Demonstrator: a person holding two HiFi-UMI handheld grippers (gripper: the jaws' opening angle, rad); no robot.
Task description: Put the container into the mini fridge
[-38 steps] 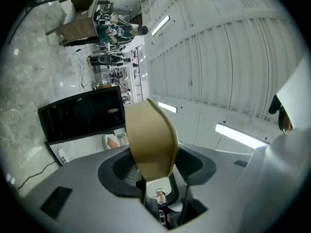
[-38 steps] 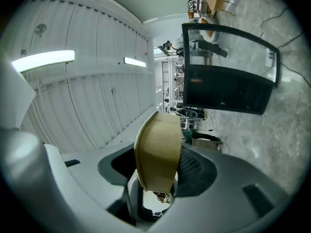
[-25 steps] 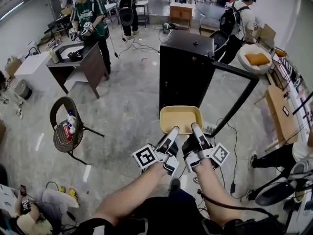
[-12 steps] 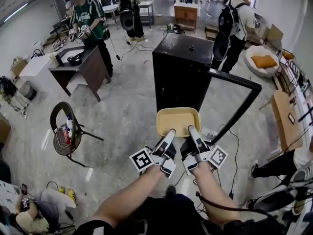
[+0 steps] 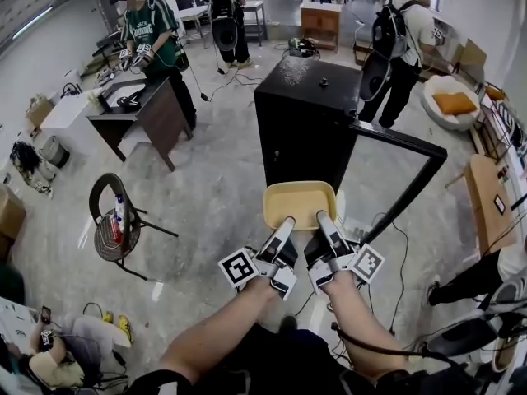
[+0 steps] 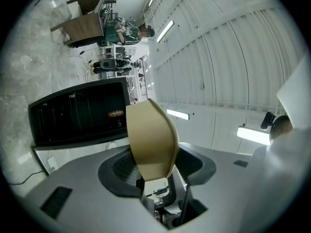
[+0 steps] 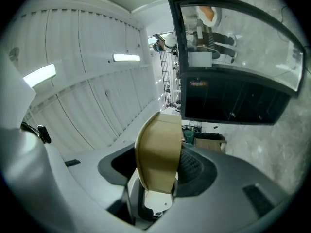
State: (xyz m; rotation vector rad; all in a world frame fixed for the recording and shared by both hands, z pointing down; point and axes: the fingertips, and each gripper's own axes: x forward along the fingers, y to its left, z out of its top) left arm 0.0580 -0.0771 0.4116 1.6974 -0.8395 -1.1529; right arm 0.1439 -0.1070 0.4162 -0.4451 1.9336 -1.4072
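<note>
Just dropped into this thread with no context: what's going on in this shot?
A person is carrying a tan container with two handheld grippers. The left claw and the right claw are each clamped on its near rim. The container is held in the air in front of the black mini fridge, whose glass door stands open. The container is not yet inside.
</note>
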